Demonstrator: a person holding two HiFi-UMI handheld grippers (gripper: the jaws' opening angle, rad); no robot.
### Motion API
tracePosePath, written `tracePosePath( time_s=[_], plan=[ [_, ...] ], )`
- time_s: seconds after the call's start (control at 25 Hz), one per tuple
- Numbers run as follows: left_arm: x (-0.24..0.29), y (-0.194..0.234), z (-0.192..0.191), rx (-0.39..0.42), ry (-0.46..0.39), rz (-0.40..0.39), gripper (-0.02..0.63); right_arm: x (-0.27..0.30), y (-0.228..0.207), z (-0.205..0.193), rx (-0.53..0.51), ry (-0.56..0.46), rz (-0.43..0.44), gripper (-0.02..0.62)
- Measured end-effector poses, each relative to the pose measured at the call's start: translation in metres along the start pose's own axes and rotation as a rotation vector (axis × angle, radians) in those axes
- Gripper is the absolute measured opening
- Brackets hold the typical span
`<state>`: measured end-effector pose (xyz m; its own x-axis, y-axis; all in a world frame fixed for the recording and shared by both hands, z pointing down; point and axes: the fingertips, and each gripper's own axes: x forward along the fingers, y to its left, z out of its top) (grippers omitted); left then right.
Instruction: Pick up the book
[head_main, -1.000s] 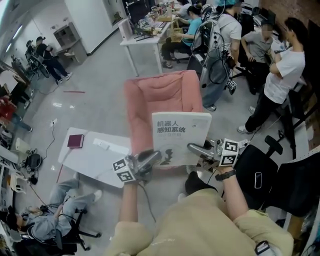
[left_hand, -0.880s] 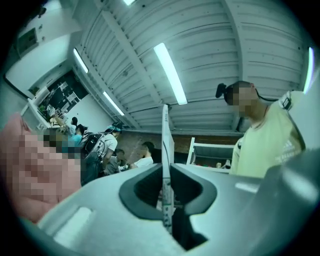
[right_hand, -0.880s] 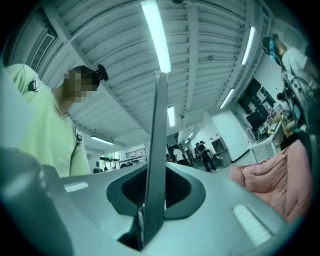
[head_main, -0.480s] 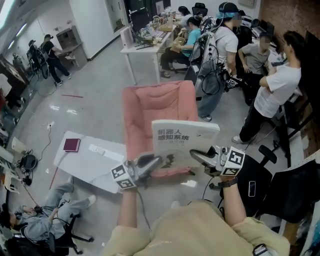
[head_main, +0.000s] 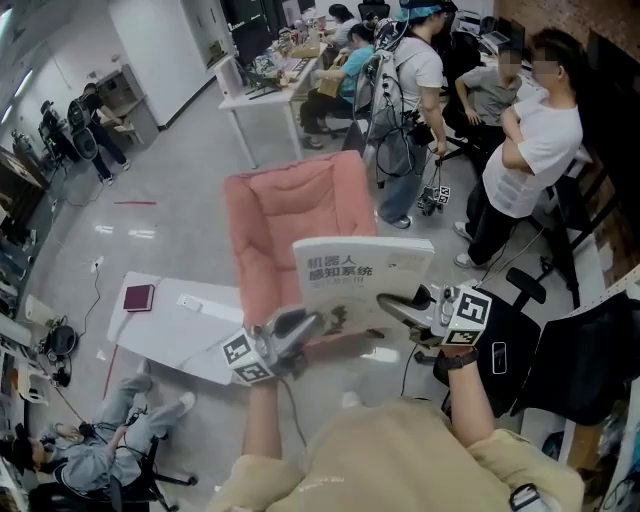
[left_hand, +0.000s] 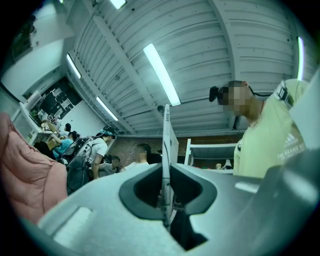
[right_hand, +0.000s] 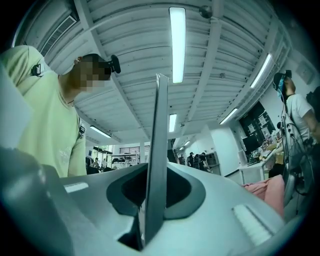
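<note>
Two pinch the white book (head_main: 362, 262), printed 机器人感知系统: left hand-held gripper (head_main: 312, 320), right hand-held gripper (head_main: 388, 301).

grey glossy floor (head_main: 190, 170) seen across room. pink armchair (head_main: 290, 205) stood on it at centre. low white table (head_main: 175, 338) set on floor just beside armchair's front left corner. maroon notebook (head_main: 138, 297) laid flat near table's far left corner; small white flat item (head_main: 192, 302) laid near it, not touching. thin red strip (head_main: 133, 202) laid on floor left of armchair, well apart. white desk (head_main: 262, 93) stood at far end, top crowded with items too small to tell.
</note>
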<state>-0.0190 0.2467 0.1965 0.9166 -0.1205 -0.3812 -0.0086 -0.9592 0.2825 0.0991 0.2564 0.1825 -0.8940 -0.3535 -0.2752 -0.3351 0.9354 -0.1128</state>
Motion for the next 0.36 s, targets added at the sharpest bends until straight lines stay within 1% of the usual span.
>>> tracePosePath(
  time_s=[0.2,0.36],
  plan=[
    [0.013,-0.015,0.001,-0.020,-0.027,0.016,0.048,-0.011,0.008,0.015,-0.002,-0.005,-0.011,0.052],
    [0.027,-0.020,-0.014,-0.026,-0.045,0.055,0.048,-0.031,0.010,0.018,0.005,-0.019,-0.018,0.054]
  ],
)
